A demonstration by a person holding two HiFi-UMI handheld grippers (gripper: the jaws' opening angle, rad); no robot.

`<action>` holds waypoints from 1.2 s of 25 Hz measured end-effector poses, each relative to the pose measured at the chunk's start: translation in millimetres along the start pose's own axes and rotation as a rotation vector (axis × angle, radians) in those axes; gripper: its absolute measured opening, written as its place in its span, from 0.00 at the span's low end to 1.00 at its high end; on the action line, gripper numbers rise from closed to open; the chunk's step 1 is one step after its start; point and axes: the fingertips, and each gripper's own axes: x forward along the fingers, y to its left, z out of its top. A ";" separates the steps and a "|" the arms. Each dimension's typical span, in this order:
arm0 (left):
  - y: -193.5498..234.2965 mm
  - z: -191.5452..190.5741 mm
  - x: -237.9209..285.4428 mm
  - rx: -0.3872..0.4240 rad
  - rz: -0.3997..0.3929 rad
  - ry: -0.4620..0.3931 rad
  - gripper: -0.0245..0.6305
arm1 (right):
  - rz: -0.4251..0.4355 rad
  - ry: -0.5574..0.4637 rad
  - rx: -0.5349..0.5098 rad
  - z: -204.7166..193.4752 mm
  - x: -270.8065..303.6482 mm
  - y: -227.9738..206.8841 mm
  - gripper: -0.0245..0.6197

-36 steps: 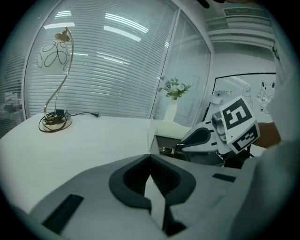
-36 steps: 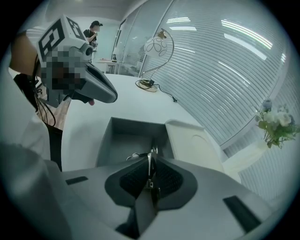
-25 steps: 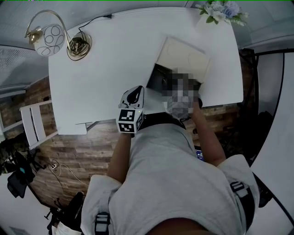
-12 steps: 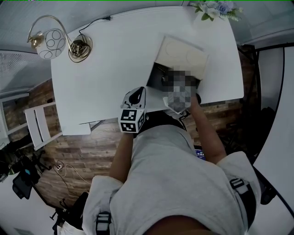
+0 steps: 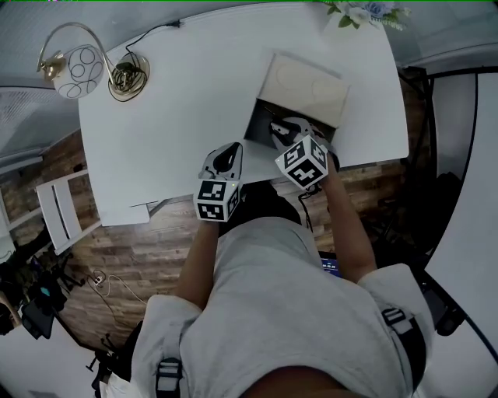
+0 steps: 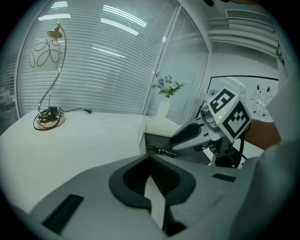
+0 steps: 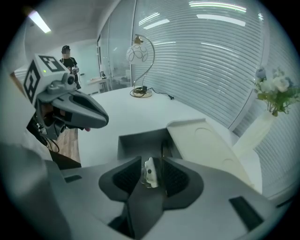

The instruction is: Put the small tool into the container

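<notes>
Two grippers are in play, but only one is doing any work. The right gripper (image 5: 286,134) has its fingers clamped on the small tool (image 7: 150,173), a little shiny metal piece. In the head view it sits over the near edge of the container (image 5: 259,127), right of centre in the upper half of the frame. So the tool is in the grip, not in the box yet. The left gripper (image 5: 226,155) hangs just to the left at the worktop's front edge, fingers pinched together on nothing.

Here's what could go wrong, as a guess. The tool is tiny and only a sliver of it is held. If the fingers let go over the rim rather than properly over the opening, it could bounce off the wall onto the worktop (image 5: 194,101). It could even go off the front edge, since the box sits right by it. The cream lid (image 5: 307,89) stands open on the far side, and a bump from the gripper could knock it. A dark slim thing (image 6: 161,151) lies in the box too, so the tool may clatter onto that.

The worktop is plain white, with a gold lamp (image 5: 78,61) and its cord at upper left and flowers (image 5: 362,12) at top right. There's a wood-plank floor (image 5: 140,264) below and blinds (image 6: 108,61) across the window wall. A person (image 7: 68,56) stands far back in the room.
</notes>
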 end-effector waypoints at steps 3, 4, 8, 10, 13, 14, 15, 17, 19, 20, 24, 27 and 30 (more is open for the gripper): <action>2.8 -3.0 -5.7 -0.001 -0.015 0.000 0.07 | -0.019 -0.060 0.037 12.3 -10.9 6.5 0.23; 3.5 -3.5 -8.0 0.002 -0.021 -0.001 0.07 | -0.028 -0.080 0.049 15.2 -13.7 9.5 0.20; 6.9 0.1 -17.6 0.025 -0.042 -0.014 0.07 | -0.086 -0.188 0.187 25.0 -28.5 19.9 0.10; 7.6 1.7 -24.1 0.039 -0.052 -0.021 0.07 | -0.113 -0.241 0.307 24.9 -37.3 25.7 0.08; 2.2 7.9 -32.8 0.070 -0.077 -0.035 0.07 | -0.166 -0.345 0.509 22.7 -59.0 25.0 0.08; -1.2 10.9 -35.5 0.087 -0.087 -0.042 0.07 | -0.192 -0.379 0.564 21.7 -68.9 22.9 0.08; -4.5 14.0 -38.4 0.105 -0.096 -0.048 0.07 | -0.224 -0.405 0.599 20.1 -78.8 21.4 0.08; -9.5 20.1 -44.7 0.135 -0.110 -0.064 0.07 | -0.290 -0.428 0.616 16.7 -94.4 21.8 0.08; -15.4 25.6 -50.5 0.153 -0.128 -0.079 0.07 | -0.338 -0.435 0.612 14.4 -105.4 26.5 0.08; -19.4 28.1 -53.1 0.162 -0.139 -0.085 0.07 | -0.358 -0.440 0.612 13.3 -110.6 29.3 0.08; -31.7 43.5 -66.3 0.204 -0.149 -0.117 0.07 | -0.440 -0.488 0.613 13.4 -133.2 38.9 0.08; -38.7 62.3 -79.6 0.218 -0.152 -0.163 0.07 | -0.500 -0.537 0.609 18.0 -155.4 42.2 0.08; -49.4 81.3 -95.3 0.247 -0.156 -0.219 0.07 | -0.579 -0.556 0.582 20.1 -181.6 41.7 0.08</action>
